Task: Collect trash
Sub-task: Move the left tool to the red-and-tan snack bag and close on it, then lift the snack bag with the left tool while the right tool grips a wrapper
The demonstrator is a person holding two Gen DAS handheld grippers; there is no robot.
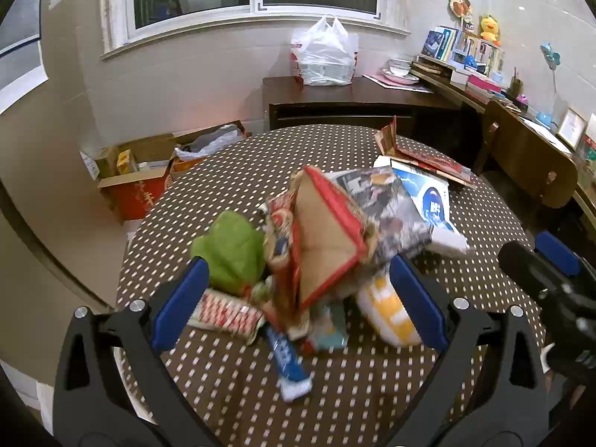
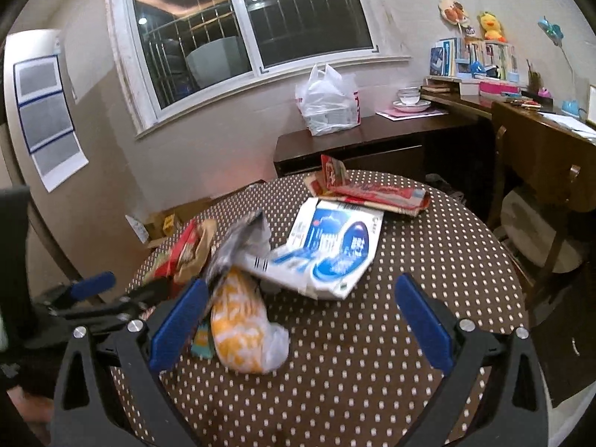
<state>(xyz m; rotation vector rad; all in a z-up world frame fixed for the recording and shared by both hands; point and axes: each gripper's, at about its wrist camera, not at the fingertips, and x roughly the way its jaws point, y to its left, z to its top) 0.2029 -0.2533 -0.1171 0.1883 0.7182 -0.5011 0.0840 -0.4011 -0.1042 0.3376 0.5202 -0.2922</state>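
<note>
Trash pile (image 1: 320, 246) sits mid-bench (image 1: 372, 402) dead ahead between the wide-open left gripper (image 1: 298, 298), clearly the nearer one, while the right gripper (image 2: 298, 320), also spread wide and empty, has only the yellow bag (image 2: 238, 327) by its left finger, though blur makes contact hard to call.

No legible text in either view. Flattened white-and-blue cardboard box (image 2: 335, 246), toward far right edge of brown polka-dot round table (image 2: 428, 298), carries white characters on dark blue oval; too blurred to read. Red printed carton (image 2: 372, 190) at far table edge: print unreadable. Blue-and-white wrapper (image 1: 288, 363) near front table edge: white lettering, motion-blurred. Blue-bordered wall sheets (image 2: 44, 111): grey blocks only, no readable characters.
</note>
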